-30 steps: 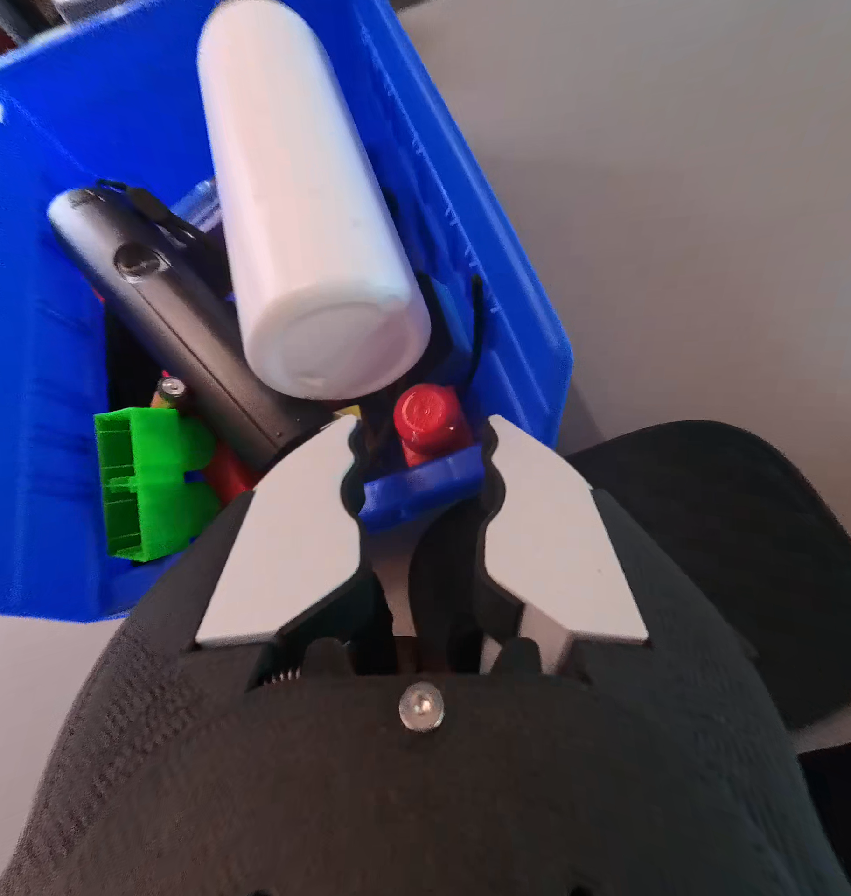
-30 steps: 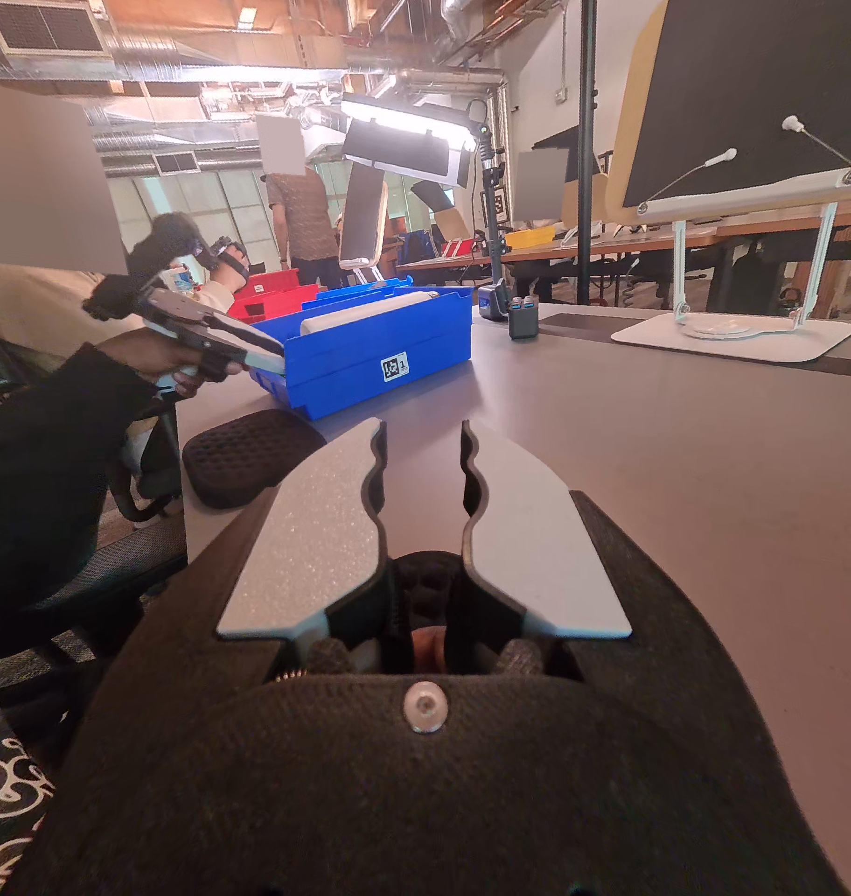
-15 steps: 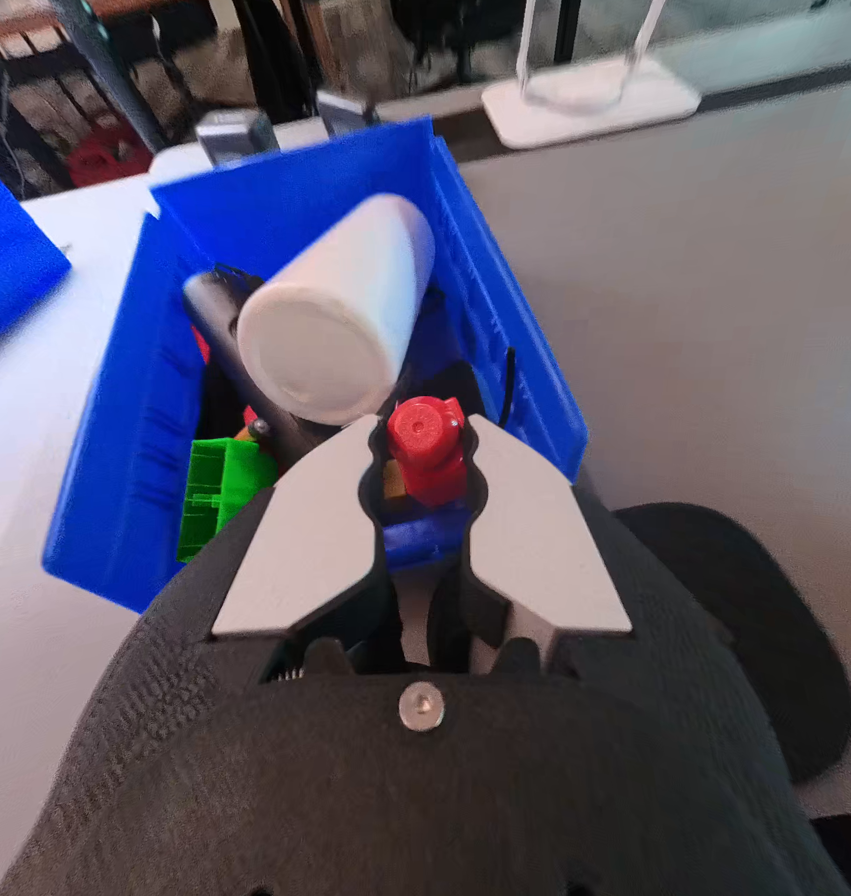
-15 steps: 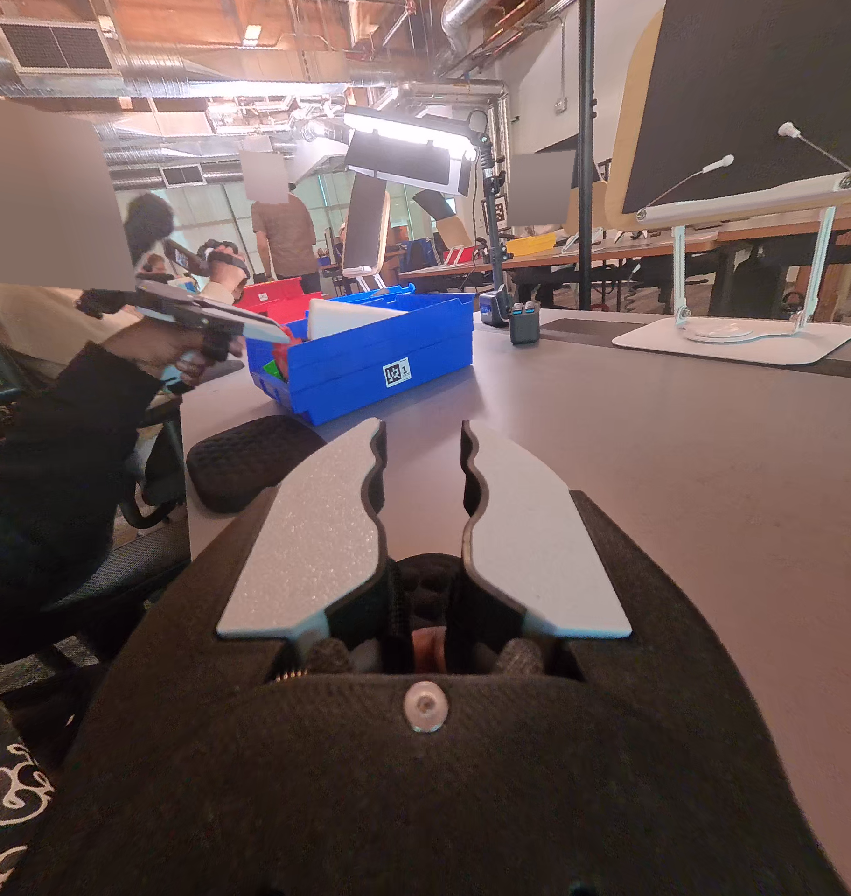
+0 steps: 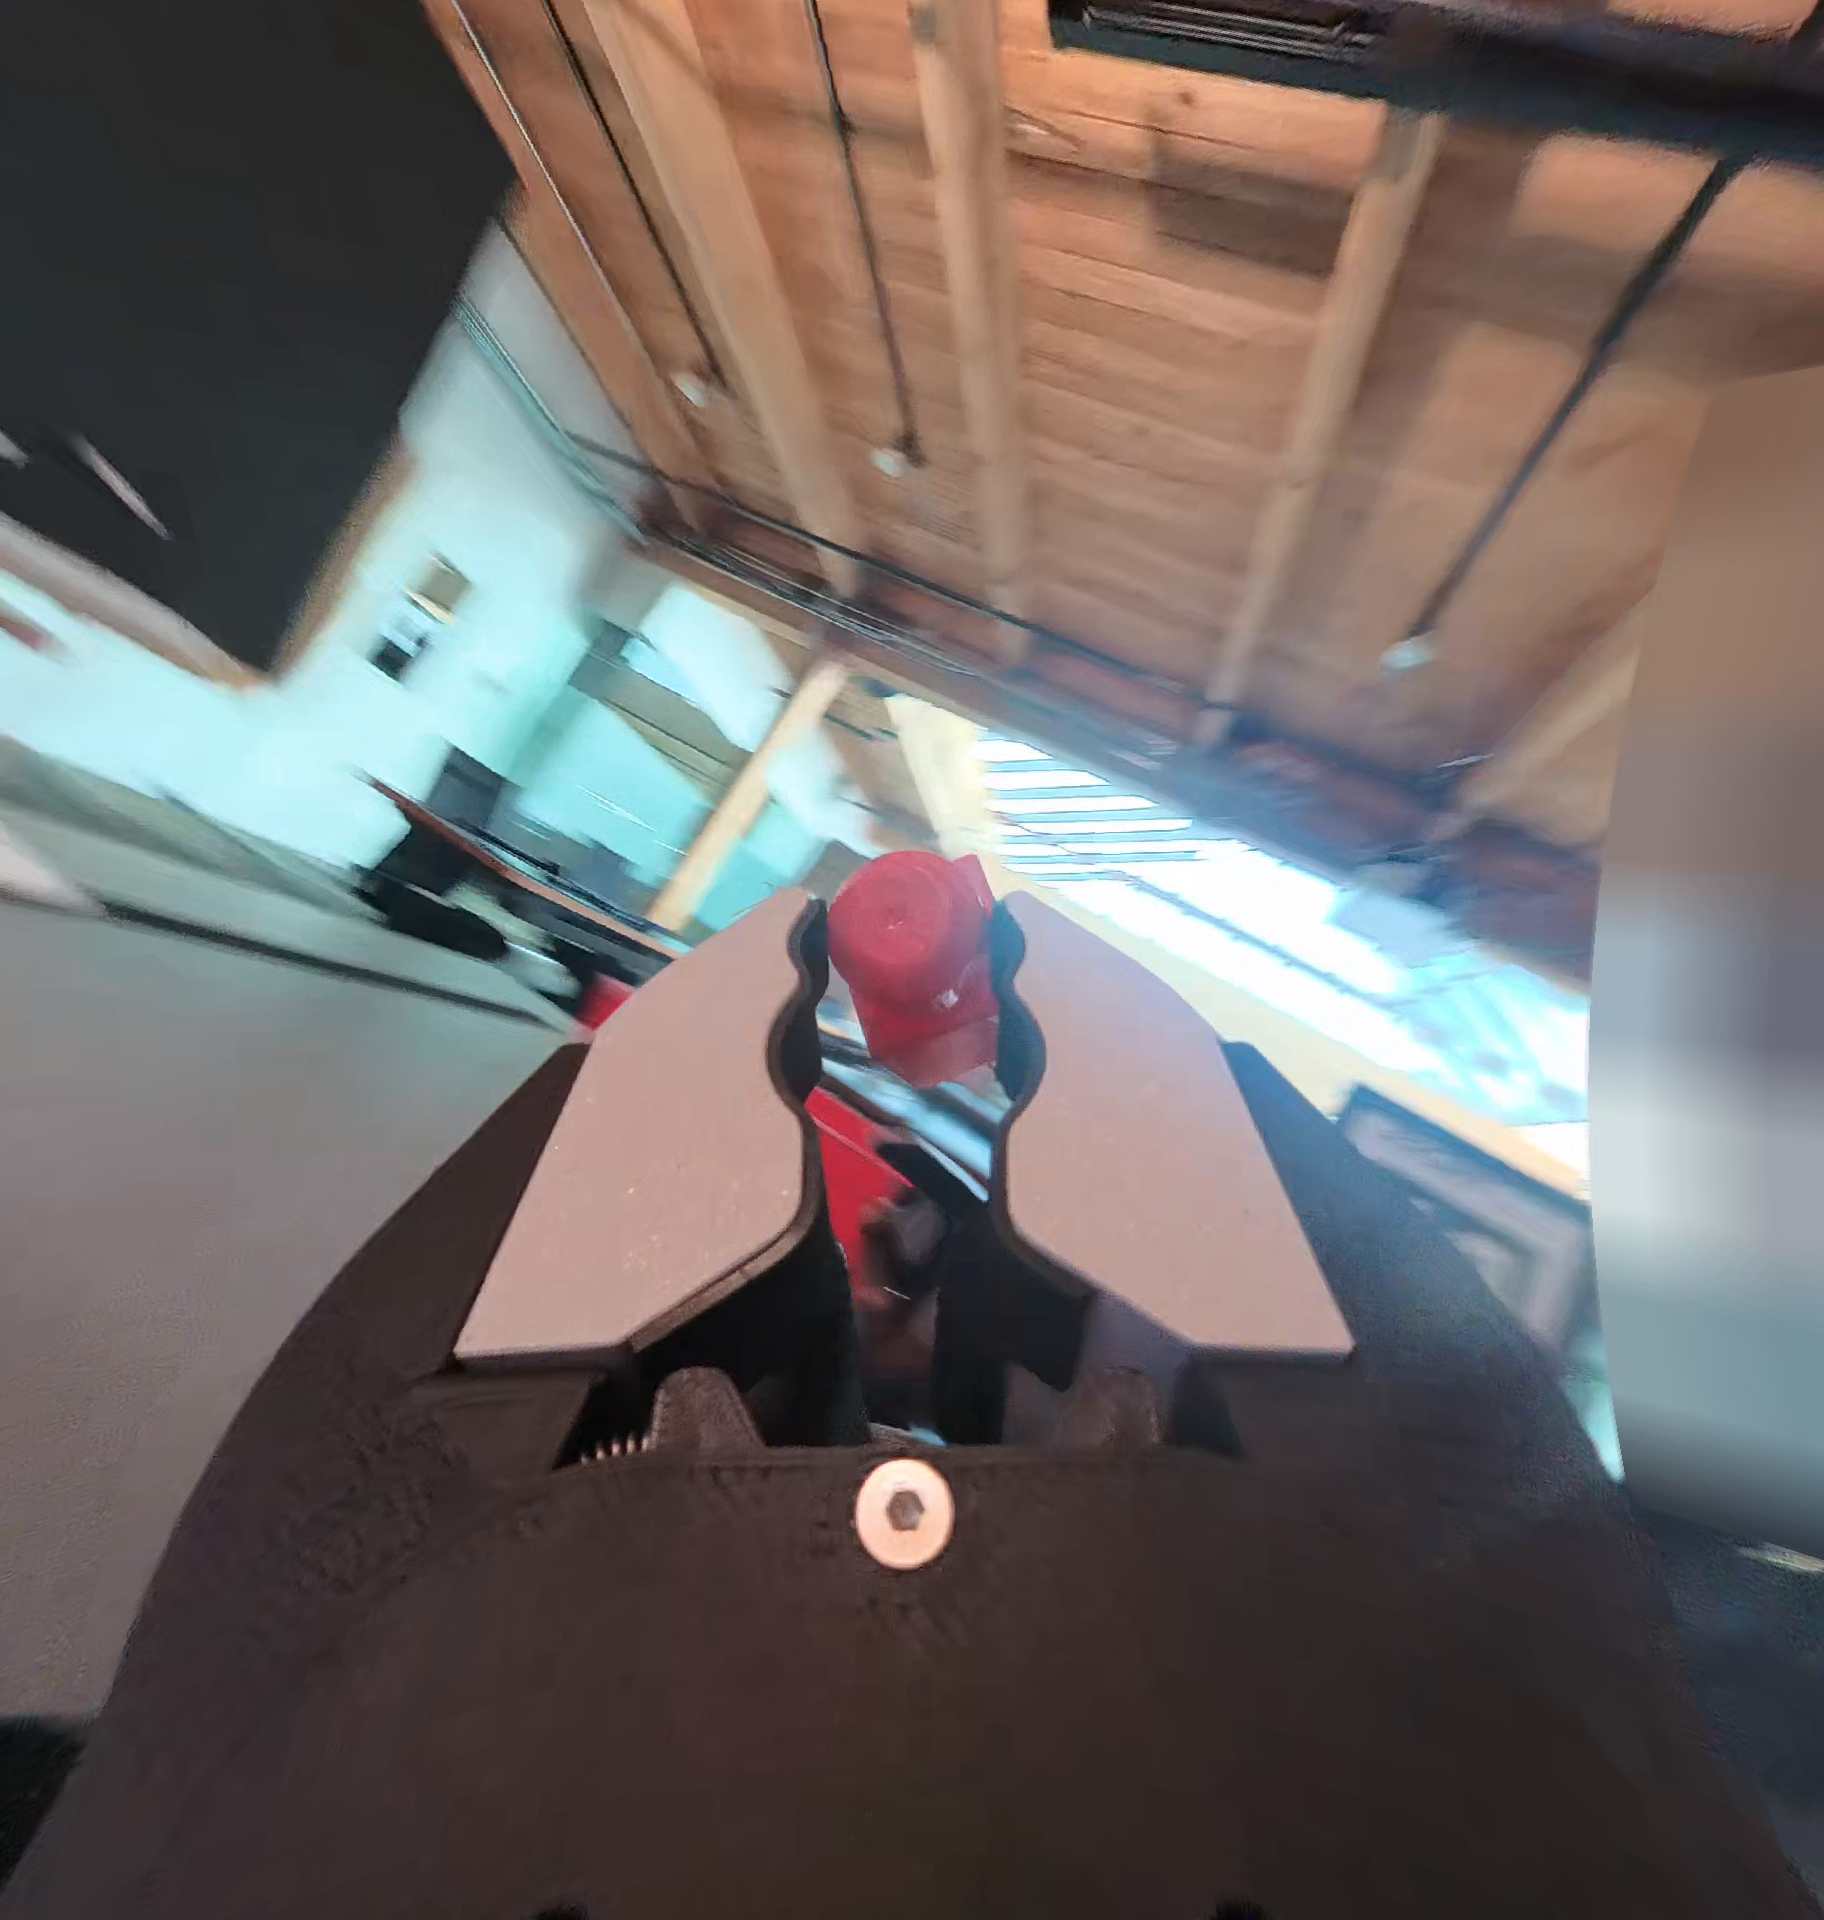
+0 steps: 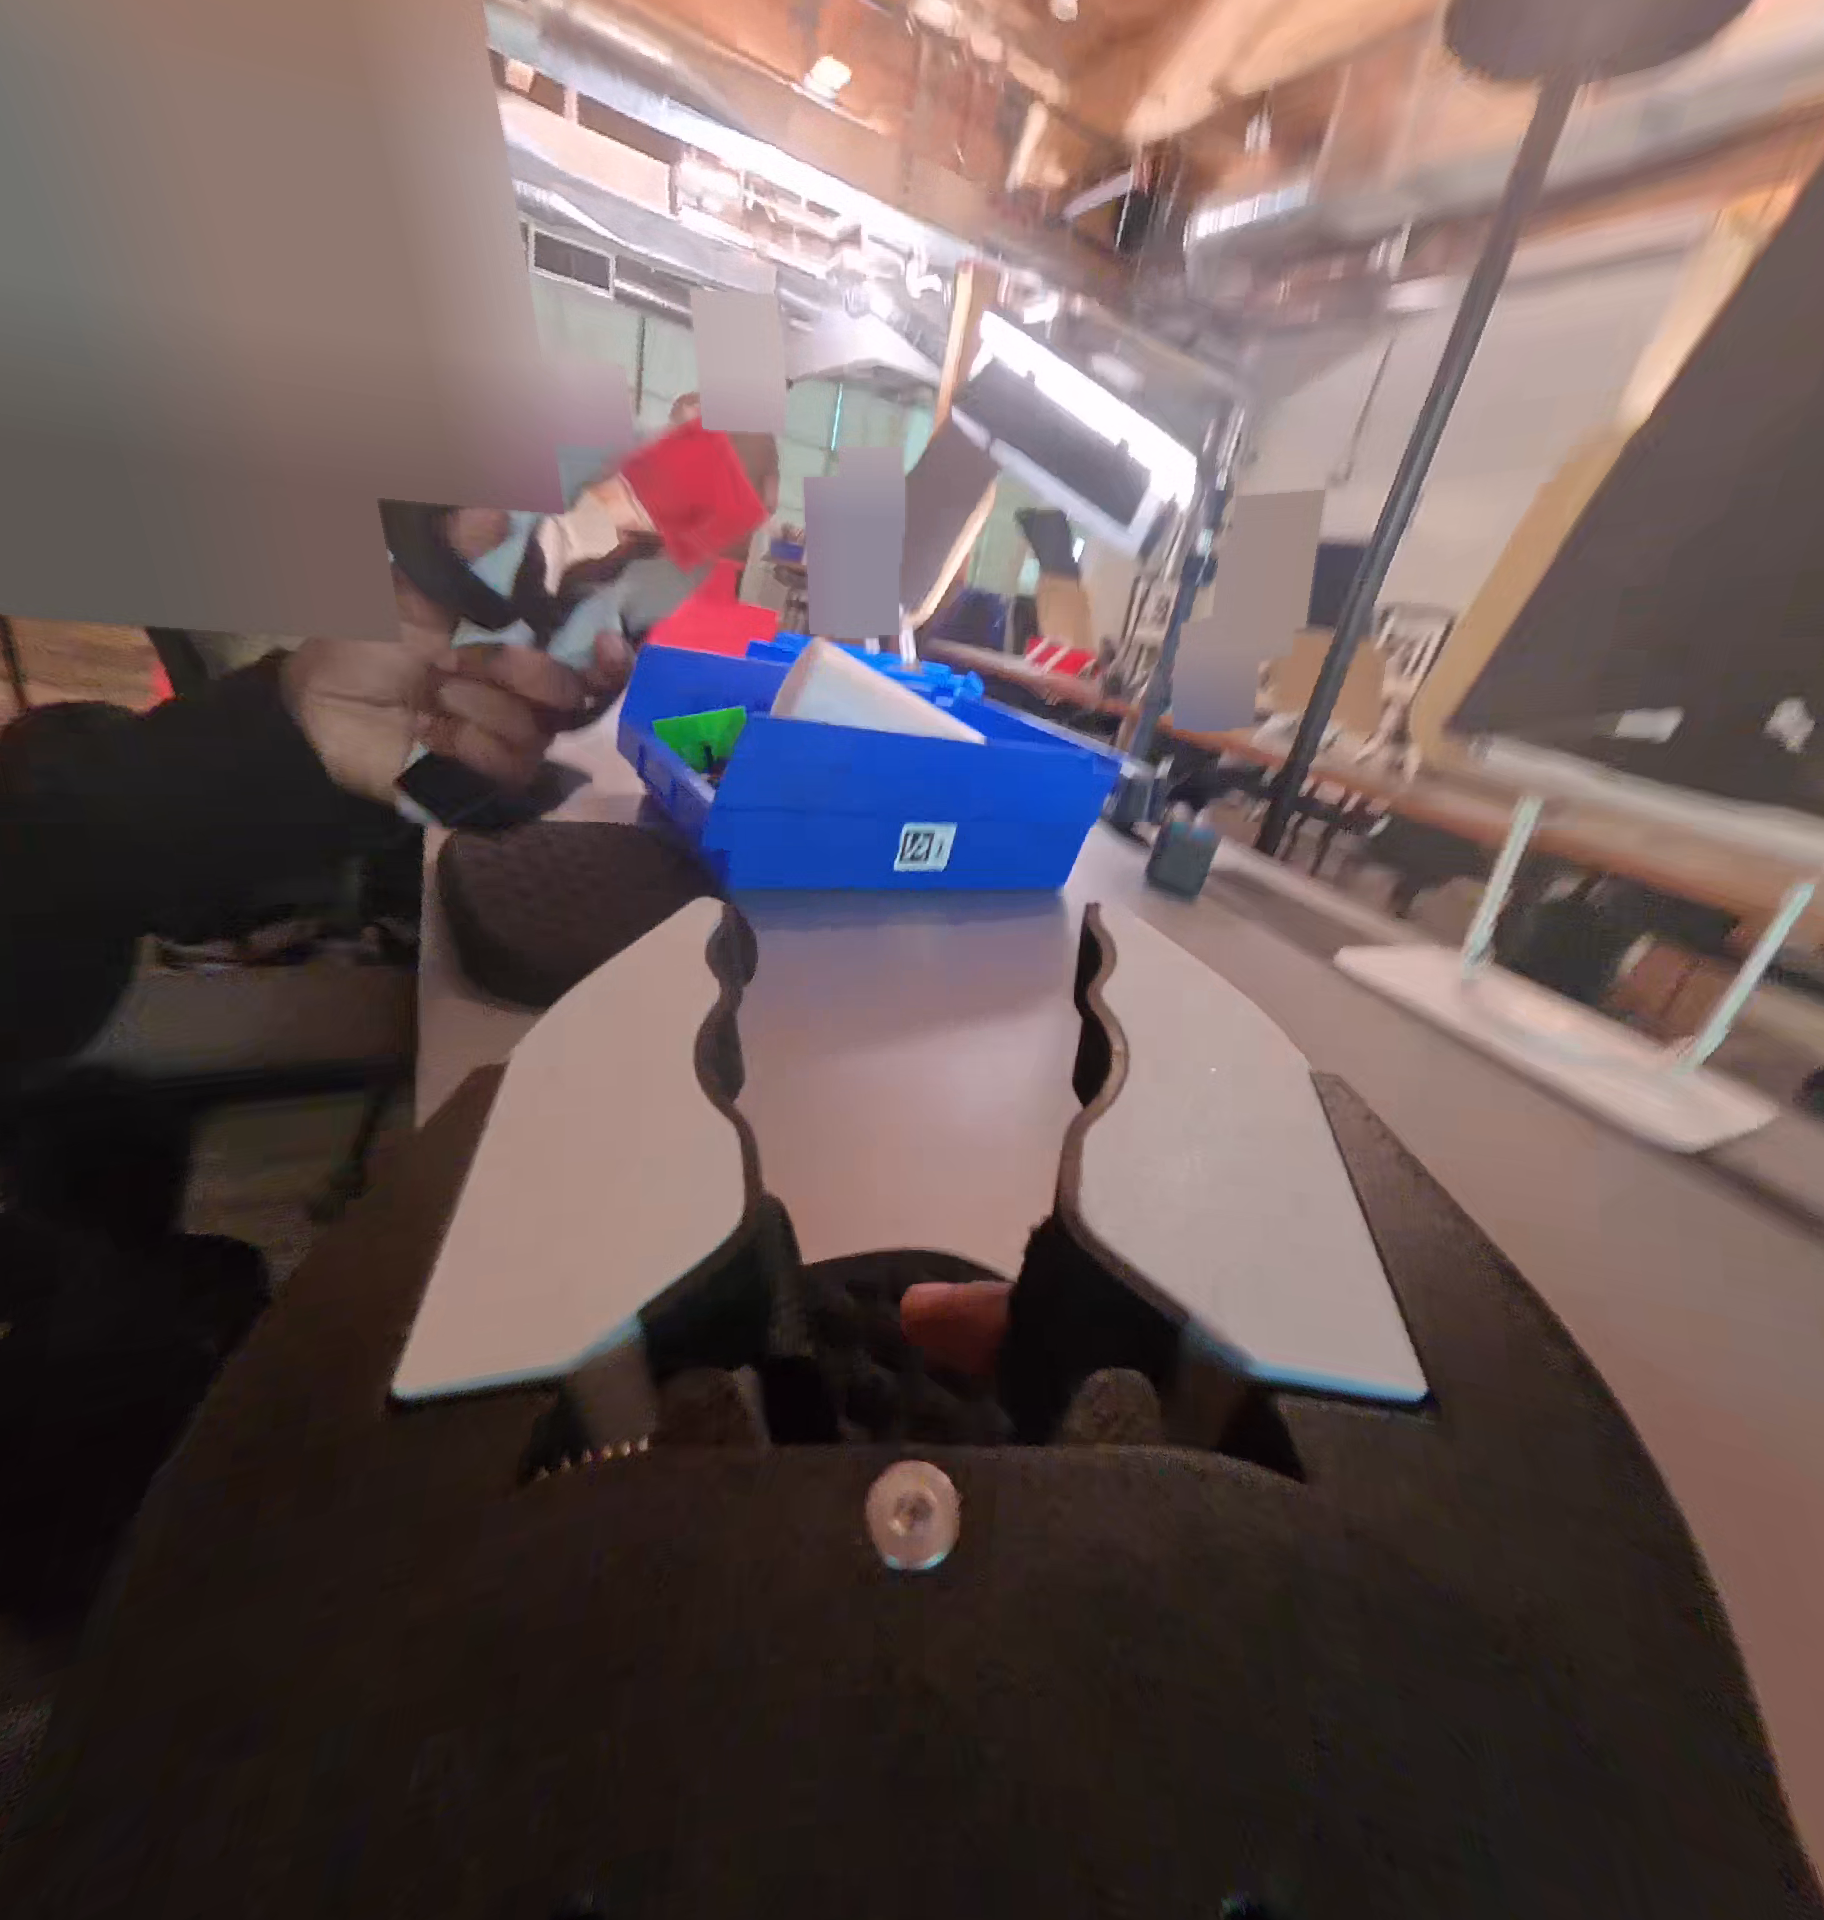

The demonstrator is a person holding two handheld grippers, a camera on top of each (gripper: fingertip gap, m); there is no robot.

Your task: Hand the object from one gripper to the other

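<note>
Left gripper (image 5: pixel 903 935) clamps a red piece (image 5: pixel 913 966); only the right wrist view shows the blue bin (image 6: pixel 866 800) at twelve o'clock, right gripper (image 6: pixel 913 940) jaws apart

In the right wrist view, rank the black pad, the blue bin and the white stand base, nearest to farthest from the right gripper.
From the right gripper:
1. Black pad, just ahead on the left at the table edge.
2. Blue bin, straight ahead and slightly farther back; a close call with the pad.
3. White stand base, off to the right, judged farthest, though not by a wide margin.
</note>
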